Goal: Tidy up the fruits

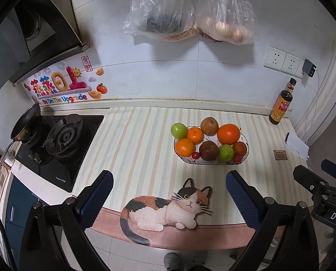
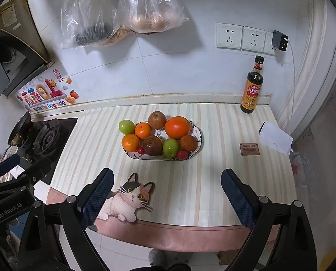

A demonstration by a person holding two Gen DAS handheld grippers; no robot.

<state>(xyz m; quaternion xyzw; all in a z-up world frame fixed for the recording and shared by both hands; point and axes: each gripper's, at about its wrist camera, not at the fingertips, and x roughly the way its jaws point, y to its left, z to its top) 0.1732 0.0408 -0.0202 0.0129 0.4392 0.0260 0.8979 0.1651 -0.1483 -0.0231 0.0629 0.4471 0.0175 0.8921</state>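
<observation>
Two grippers: left gripper (image 1: 169,194) and right gripper (image 2: 166,192), jaws wide apart, holding nothing.
Fruit plate (image 2: 198,145): ahead of both, well apart.

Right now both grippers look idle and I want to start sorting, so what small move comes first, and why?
Probably ease the right gripper forward toward the plate. Both it and the left gripper are open, empty and short of the fruit; the small red fruit at the plate's near edge looks easiest to reach.
</observation>
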